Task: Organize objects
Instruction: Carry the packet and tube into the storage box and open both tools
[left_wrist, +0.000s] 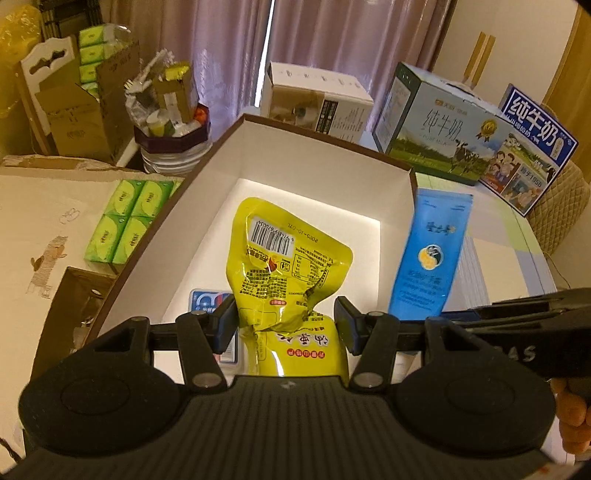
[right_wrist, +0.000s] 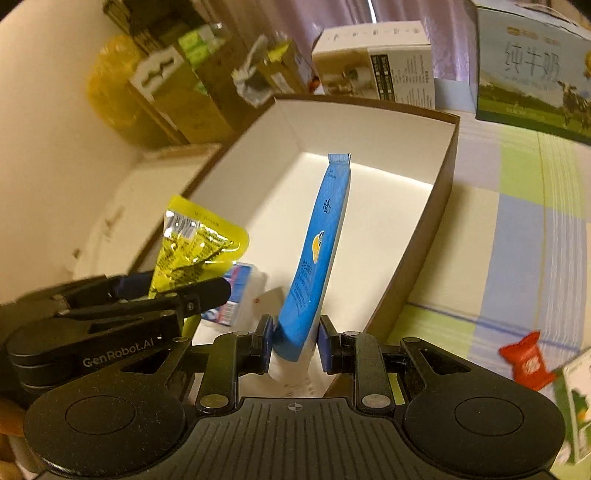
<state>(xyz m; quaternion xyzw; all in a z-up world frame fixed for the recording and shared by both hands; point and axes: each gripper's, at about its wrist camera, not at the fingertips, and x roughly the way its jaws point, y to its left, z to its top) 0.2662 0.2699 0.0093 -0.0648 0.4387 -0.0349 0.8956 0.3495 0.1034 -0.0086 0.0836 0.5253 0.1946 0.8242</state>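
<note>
With the open white box (left_wrist: 317, 158) as our landmark, we start far to its left, where green tissue packs (left_wrist: 127, 221) lie on a cream cloth with a stitched animal. Behind them, off the box's far-left corner, stand brown cartons (left_wrist: 81, 110) and a round tub stuffed with odds and ends (left_wrist: 171, 125).

Over the box's near-left part our left tongs (left_wrist: 286, 325) grip a yellow snack pouch (left_wrist: 286, 254). The pouch stands up from between the pads, barcode end pointing to the box's far wall. Under it, on the box floor at the near-left, lies a small blue-and-white packet (left_wrist: 203, 301); in the right wrist view the same packet (right_wrist: 240, 291) shows beside the yellow pouch (right_wrist: 195, 247) and the left tongs (right_wrist: 207, 291).

Over the box's near-right part our right tongs (right_wrist: 295, 345) are clamped on the lower end of a blue tube (right_wrist: 317, 258), which rises tilted a little to the right, its crimped end uppermost. From the left wrist view the blue tube (left_wrist: 430, 254) stands just beside the box's right wall.

Behind the box's far wall sits a white-and-tan carton (left_wrist: 317, 101). To the right of the box, at the far side of the checked tabletop (right_wrist: 517, 229), stand two milk cartons (left_wrist: 443, 125). On the tabletop near the box's near-right corner lies a small red sachet (right_wrist: 526, 360), with a green-and-white carton (right_wrist: 576, 402) just beside it at the edge of view.
</note>
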